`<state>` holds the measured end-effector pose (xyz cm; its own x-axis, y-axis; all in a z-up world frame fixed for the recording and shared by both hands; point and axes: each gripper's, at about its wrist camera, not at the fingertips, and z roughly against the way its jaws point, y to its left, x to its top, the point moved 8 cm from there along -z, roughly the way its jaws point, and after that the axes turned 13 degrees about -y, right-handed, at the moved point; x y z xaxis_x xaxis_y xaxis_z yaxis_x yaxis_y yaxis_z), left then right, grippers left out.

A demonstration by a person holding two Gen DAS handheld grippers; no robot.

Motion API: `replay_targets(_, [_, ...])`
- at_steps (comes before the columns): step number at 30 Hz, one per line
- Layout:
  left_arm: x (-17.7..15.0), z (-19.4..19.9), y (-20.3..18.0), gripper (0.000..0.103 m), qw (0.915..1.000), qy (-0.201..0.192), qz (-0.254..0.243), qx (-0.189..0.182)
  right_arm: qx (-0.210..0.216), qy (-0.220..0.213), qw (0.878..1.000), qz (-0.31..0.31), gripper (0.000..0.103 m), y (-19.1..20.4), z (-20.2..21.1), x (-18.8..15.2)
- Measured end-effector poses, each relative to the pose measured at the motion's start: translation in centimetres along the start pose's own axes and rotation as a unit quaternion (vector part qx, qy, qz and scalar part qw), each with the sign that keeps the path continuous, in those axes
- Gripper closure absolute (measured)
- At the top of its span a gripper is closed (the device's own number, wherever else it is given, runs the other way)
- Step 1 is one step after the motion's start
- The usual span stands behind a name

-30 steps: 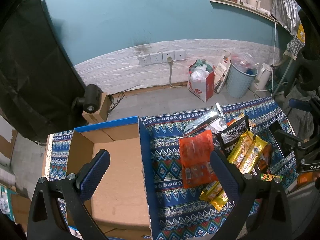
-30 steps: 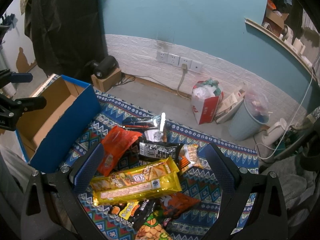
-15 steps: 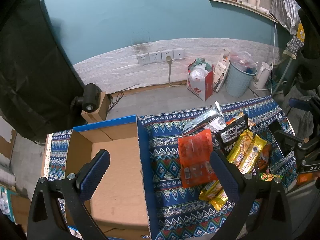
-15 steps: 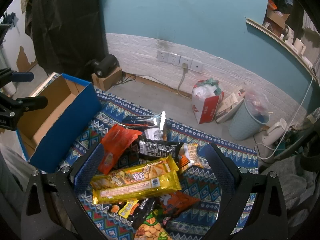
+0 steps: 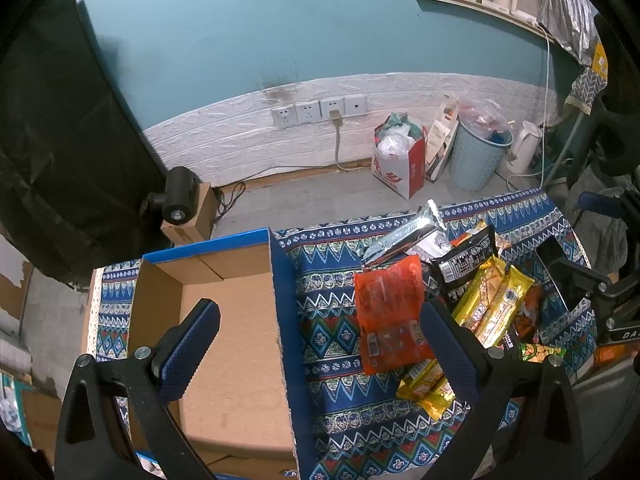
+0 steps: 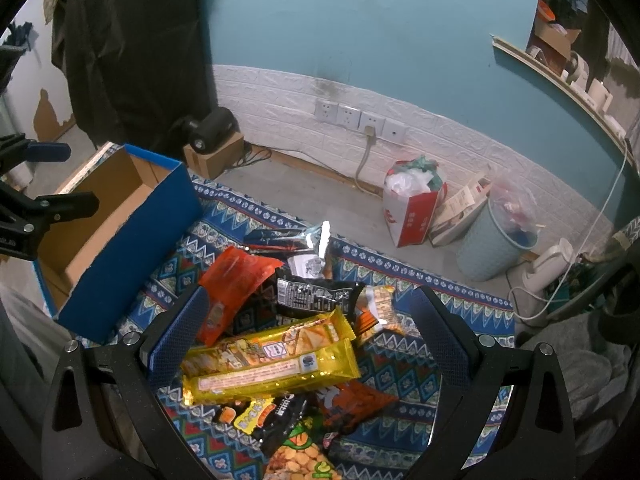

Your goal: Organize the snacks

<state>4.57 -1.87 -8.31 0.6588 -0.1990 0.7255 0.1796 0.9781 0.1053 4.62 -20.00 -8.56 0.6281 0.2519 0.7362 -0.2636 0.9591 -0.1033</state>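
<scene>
- I am holding my right hand-held gripper [image 6: 308, 332] spread and empty over the snack pile on the tabletop [image 6: 448, 308].
- The yellow packet [image 6: 272, 360] is lying between its fingers, long axis running 9 to 3 o'clock.
- My left hand-held gripper [image 5: 320, 344] is hovering spread, straddling the wall of the blue box [image 5: 286, 320], probably farther from the packet.

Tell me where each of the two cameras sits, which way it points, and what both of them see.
Left wrist: rides the left gripper, looking down over the open cardboard box; its own two fingers show, spread.
Right wrist: rides the right gripper, looking down on the snack pile around the yellow packet; its fingers show, spread.
Shared: box, orange packet, patterned cloth, wall sockets.
</scene>
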Motion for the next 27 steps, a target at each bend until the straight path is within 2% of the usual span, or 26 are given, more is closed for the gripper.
replay_targets(15, [-0.3, -0.8, -0.8, 0.002, 0.9999, 0.01, -0.009, -0.002, -0.003, 0.009, 1.0, 0.003, 0.003, -1.1, 0.0, -0.6])
replay_targets(23, [-1.9, -2.6, -1.5, 0.002, 0.9983, 0.053, 0.003, -0.025, -0.016, 0.021, 0.999, 0.02, 0.003, -3.1, -0.3, -1.6])
replay_targets(27, [-3.3, -3.8, -2.3, 0.002, 0.9971, 0.069, -0.012, -0.029, -0.024, 0.032, 0.999, 0.023, 0.003, -4.8, -0.6, -3.2])
